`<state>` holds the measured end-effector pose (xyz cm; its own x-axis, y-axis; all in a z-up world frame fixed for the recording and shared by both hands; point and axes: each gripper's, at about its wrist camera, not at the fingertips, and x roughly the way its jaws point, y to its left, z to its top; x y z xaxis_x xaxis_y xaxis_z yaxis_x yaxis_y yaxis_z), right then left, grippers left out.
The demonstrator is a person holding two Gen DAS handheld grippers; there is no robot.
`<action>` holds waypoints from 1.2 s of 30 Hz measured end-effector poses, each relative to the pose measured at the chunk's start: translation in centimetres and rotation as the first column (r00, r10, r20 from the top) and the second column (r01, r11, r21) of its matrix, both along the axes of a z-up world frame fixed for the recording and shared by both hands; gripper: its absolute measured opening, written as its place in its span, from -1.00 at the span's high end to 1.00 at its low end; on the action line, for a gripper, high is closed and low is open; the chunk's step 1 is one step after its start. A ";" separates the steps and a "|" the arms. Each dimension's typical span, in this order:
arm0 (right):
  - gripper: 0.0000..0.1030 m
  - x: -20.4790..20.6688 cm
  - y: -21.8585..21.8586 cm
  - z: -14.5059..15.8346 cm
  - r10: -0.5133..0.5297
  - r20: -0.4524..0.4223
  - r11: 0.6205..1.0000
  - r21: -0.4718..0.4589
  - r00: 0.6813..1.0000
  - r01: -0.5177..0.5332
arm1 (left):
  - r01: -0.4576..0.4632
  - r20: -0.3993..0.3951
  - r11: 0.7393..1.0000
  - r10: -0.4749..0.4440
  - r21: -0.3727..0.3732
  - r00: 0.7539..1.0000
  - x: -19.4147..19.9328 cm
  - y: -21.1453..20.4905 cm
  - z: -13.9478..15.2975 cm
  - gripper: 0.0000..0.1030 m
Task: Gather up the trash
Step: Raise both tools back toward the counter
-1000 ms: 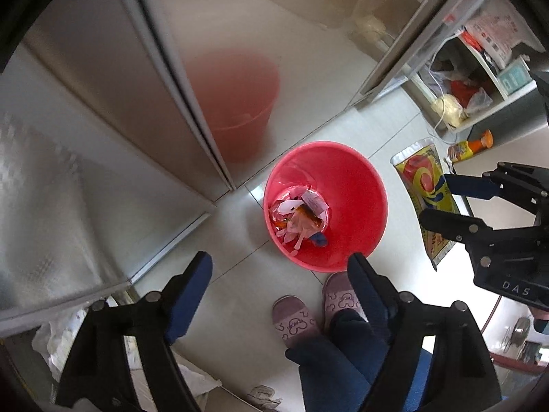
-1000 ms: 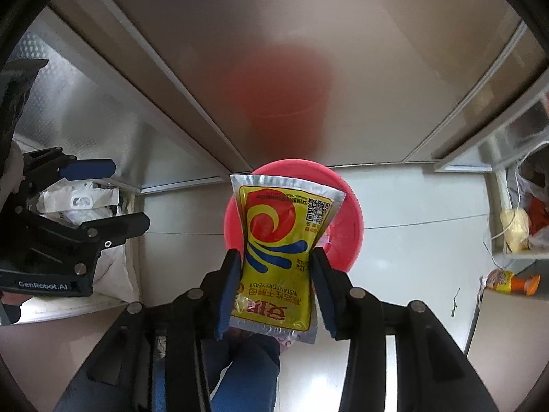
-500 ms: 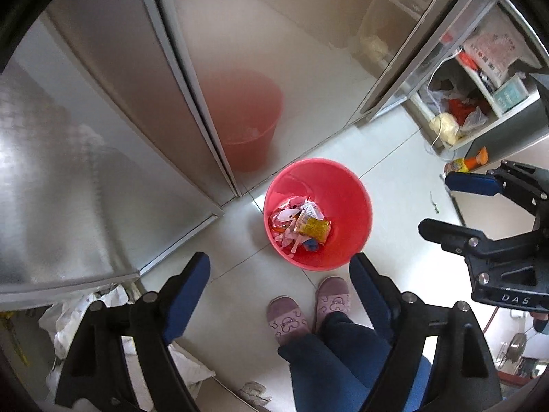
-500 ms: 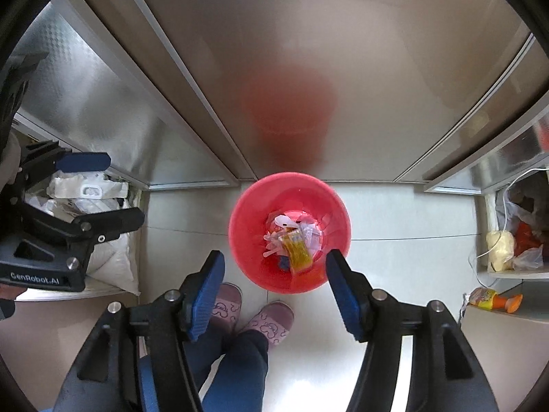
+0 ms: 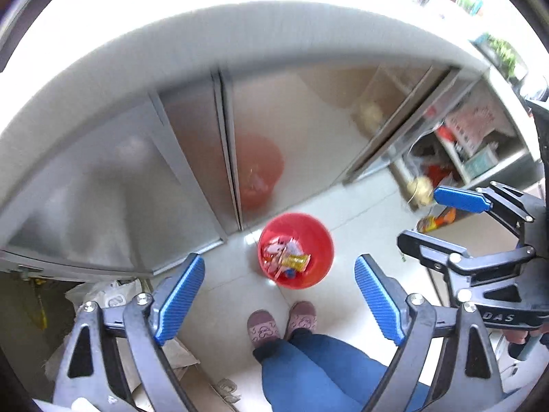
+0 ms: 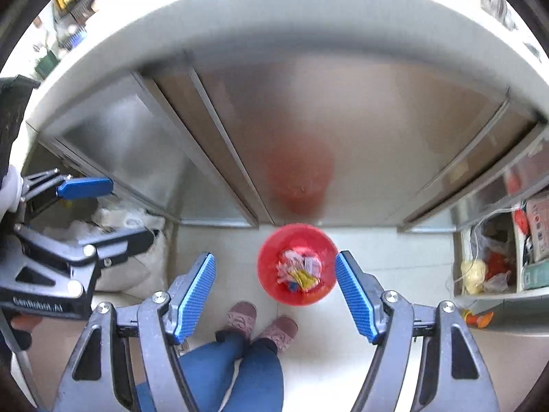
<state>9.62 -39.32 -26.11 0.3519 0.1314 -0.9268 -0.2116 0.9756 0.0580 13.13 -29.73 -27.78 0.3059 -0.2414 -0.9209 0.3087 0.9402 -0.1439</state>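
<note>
- Left gripper [image 5: 279, 295] held high above the floor, pointing steeply down, blue pads [image 5: 180, 297] wide apart with nothing between them; jaws just opened a little further.
- Seen also from the right wrist view at the far left edge [image 6: 99, 213], jaws spread, empty.
- Right gripper [image 6: 276, 297] at a similar height, also aimed steeply down, pads [image 6: 355, 297] apart and gripping nothing; jaws just been opening.
- Visible again in the left wrist view at the right side [image 5: 435, 218], open, with fingers of a hand [image 5: 518, 338] under its black body.
- Directly below, between both pairs of pads: red bin [image 5: 319, 240] standing on the pale tiled floor [image 5: 223, 271], just in front of the cabinet doors.
- Inside the bin: a heap of trash [image 5: 279, 257], with the yellow packet [image 5: 296, 261] lying on top, toward its right side.
- Near the bin, toward the lower edge: two pink slippers [image 5: 262, 329] and legs [image 5: 308, 370] in blue trousers.
- At the left: white bags [image 6: 130, 223] in an open recess beside the doors.
- Behind the bin: brushed-metal doors [image 6: 360, 130], showing a blurred red reflection of the bin.
- Above the doors: a pale counter edge [image 6: 274, 20] curving across the top.
- At the right: open shelves [image 6: 494, 267] with bags and boxes, and an orange bottle [image 6: 475, 317] lying on the floor near them.
</note>
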 end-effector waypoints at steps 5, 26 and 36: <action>-0.52 -0.3 1.4 5.9 0.039 0.095 0.999 -0.010 0.995 -0.039 | -0.045 0.072 0.999 0.045 0.005 0.996 -0.7 1.0 6.1 -0.72; -0.81 9.2 13.0 17.5 0.225 0.271 0.974 -0.065 0.936 -0.216 | -0.262 0.218 0.963 0.244 0.057 0.945 5.5 15.9 18.1 -0.74; -0.82 16.1 21.9 18.5 0.277 0.224 0.961 -0.048 0.935 -0.273 | -0.324 0.197 0.945 0.310 0.038 0.930 12.1 26.1 18.8 -0.74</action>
